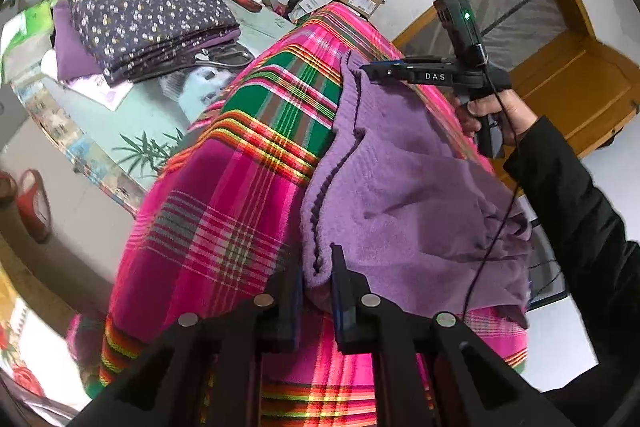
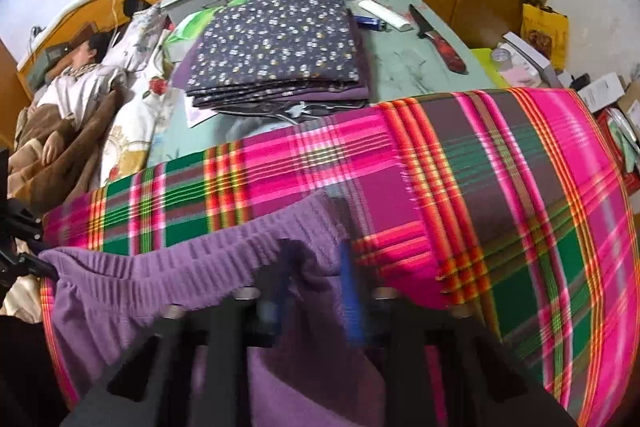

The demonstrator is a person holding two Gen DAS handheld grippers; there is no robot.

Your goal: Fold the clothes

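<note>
A purple knit garment (image 1: 400, 195) lies spread on a pink, green and red plaid blanket (image 1: 224, 211). My left gripper (image 1: 318, 287) is shut on the near end of its ribbed edge; fabric bunches between the two fingers. My right gripper (image 1: 366, 69), held by a hand (image 1: 492, 111) in a black sleeve, pinches the far corner of the same edge. In the blurred right wrist view the purple garment (image 2: 160, 275) rises between the fingers of the right gripper (image 2: 314, 287), and its ribbed band stretches left to the left gripper (image 2: 36, 261).
Beyond the plaid blanket (image 2: 500, 163), a folded stack of dark floral and purple cloth (image 2: 276, 43) sits on a pale green table (image 2: 404, 75) beside a red-handled knife (image 2: 440, 39). A person (image 2: 80, 75) lies on a bed at left. Boxes and bags crowd the far right.
</note>
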